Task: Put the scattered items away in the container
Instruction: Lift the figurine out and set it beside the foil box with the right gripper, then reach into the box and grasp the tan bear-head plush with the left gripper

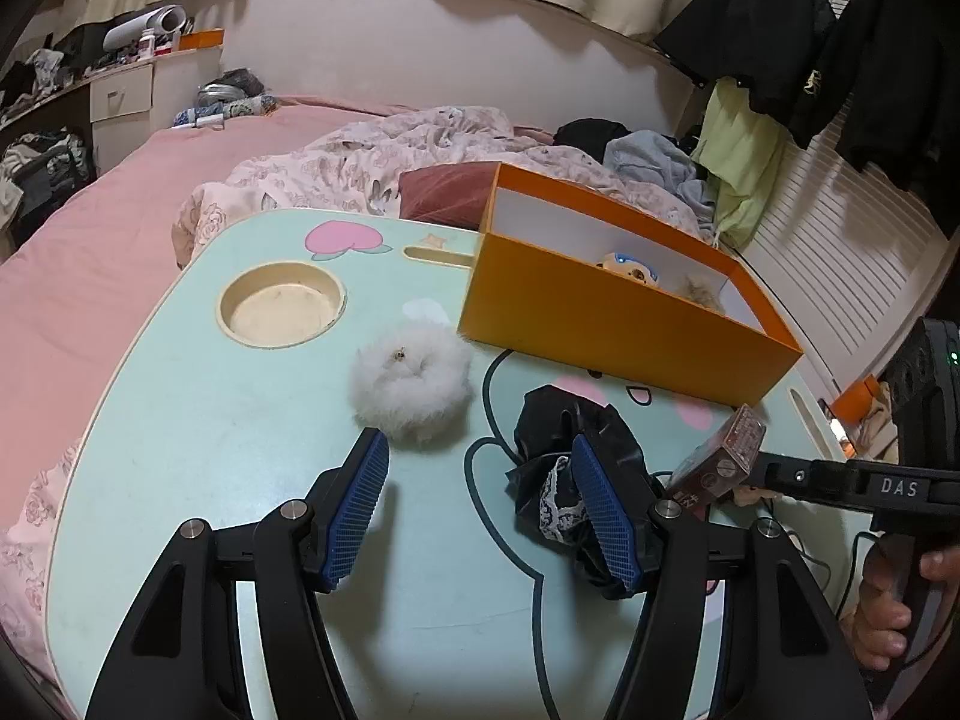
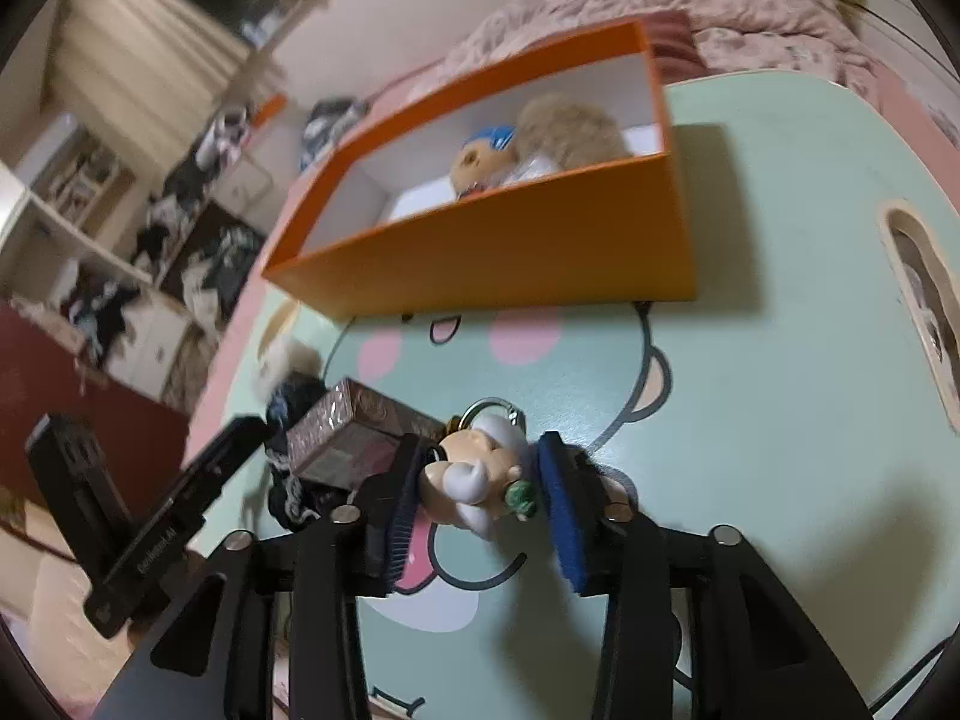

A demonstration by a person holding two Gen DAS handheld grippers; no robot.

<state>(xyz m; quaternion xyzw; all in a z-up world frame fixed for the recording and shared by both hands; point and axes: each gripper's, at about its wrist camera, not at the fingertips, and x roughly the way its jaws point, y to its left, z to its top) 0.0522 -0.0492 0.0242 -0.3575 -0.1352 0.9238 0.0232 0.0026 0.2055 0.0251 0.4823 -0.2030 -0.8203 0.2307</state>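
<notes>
An orange box (image 1: 624, 324) with a white inside stands at the far side of a pale green lap table (image 1: 198, 420); it also shows in the right wrist view (image 2: 510, 246). Inside lie a blue-haired toy (image 2: 483, 159) and a tan fluffy thing (image 2: 570, 132). My left gripper (image 1: 480, 510) is open above the table, with a white fluffy pompom (image 1: 414, 390) just ahead and a crumpled black bag (image 1: 570, 438) by its right finger. My right gripper (image 2: 480, 492) is shut on a small figurine keychain (image 2: 474, 474). A glittery small box (image 2: 342, 438) lies to its left.
The table sits on a bed with a pink sheet (image 1: 90, 252) and a rumpled floral quilt (image 1: 384, 156). A round cup recess (image 1: 282, 306) is at the table's left. Clothes hang at the right (image 1: 810, 48). Shelves with clutter stand at the left (image 2: 120, 228).
</notes>
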